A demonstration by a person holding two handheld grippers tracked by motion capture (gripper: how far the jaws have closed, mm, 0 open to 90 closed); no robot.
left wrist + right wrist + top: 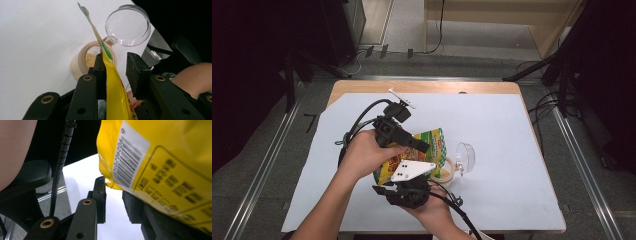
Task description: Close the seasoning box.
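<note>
Left gripper (424, 146), centre of the high view: jaws partly spread, yellow bag (432, 145) standing edge-on between them. In the left gripper view (116, 67), bag (112, 82) flat against the left-hand pad (100, 72); clear gap between bag and right-hand pad (136, 75), so no full pinch visible.

Right gripper (404, 187), lower centre of the high view, under a grey plate: jaws partly spread. In the right gripper view (113, 200), bag's lower corner (150, 157) with barcode lying over the right-hand pad (132, 207) and just touching the tip of the left-hand pad (100, 192); pinched or merely resting, cannot tell.

Bag: held above the table, centre of the high view, top edge tilted toward a jar (443, 170).

Jar: open, tan rim, pale grains inside (87, 60), just right of the bag; hinged clear lid (465, 155) flipped open on its right side.

White sheet (512, 150): bare on the right, the far side and the lower left. Wooden table edge (427, 86) along the top; small white strip (402, 98) near the upper edge.
</note>
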